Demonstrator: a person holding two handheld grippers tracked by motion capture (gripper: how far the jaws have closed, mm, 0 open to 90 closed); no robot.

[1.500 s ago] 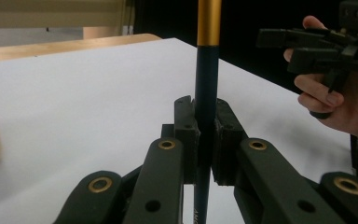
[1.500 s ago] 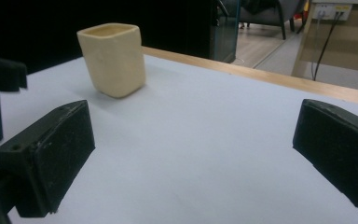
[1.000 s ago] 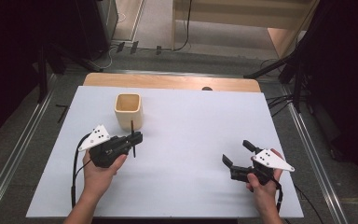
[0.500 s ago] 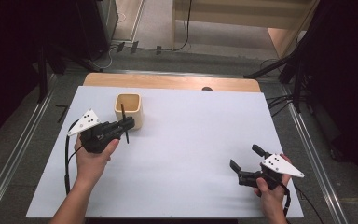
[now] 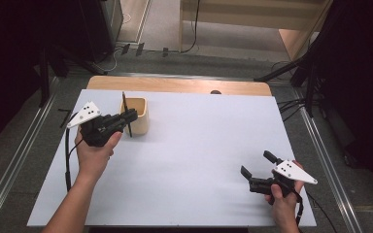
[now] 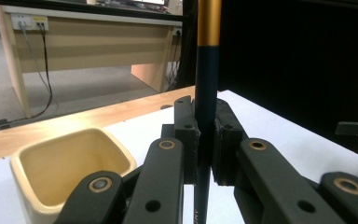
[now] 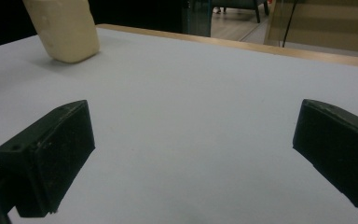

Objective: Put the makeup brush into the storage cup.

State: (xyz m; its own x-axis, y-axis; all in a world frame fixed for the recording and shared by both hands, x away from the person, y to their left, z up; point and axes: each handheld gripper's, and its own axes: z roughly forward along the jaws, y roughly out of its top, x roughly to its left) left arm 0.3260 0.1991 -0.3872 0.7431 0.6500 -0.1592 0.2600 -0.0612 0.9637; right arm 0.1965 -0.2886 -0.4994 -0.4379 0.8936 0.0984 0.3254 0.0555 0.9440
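A dark pen [image 5: 126, 109] with a gold band [image 6: 209, 23] stands upright, and my left gripper [image 5: 128, 116] is shut on its shaft [image 6: 207, 93]. It hangs just in front of a cream square cup [image 5: 140, 116], whose open mouth [image 6: 70, 163] lies to the left of the jaws in the left gripper view. My right gripper [image 5: 257, 163] rests near the table's front right, far from the cup [image 7: 67, 28]. Its jaws have just been opening and now stand wide [image 7: 196, 149] with nothing between them.
A white sheet [image 5: 199, 141] covers the table, with a bare wooden strip [image 5: 175, 85] along the far edge and a small dark knob [image 5: 215, 91] on it. Metal rails [image 5: 19, 160] run along the floor on both sides. Dark curtains flank the table.
My left hand has carried the pen up and away toward the cup, from mid-table to just beside it. The right hand has hardly moved.
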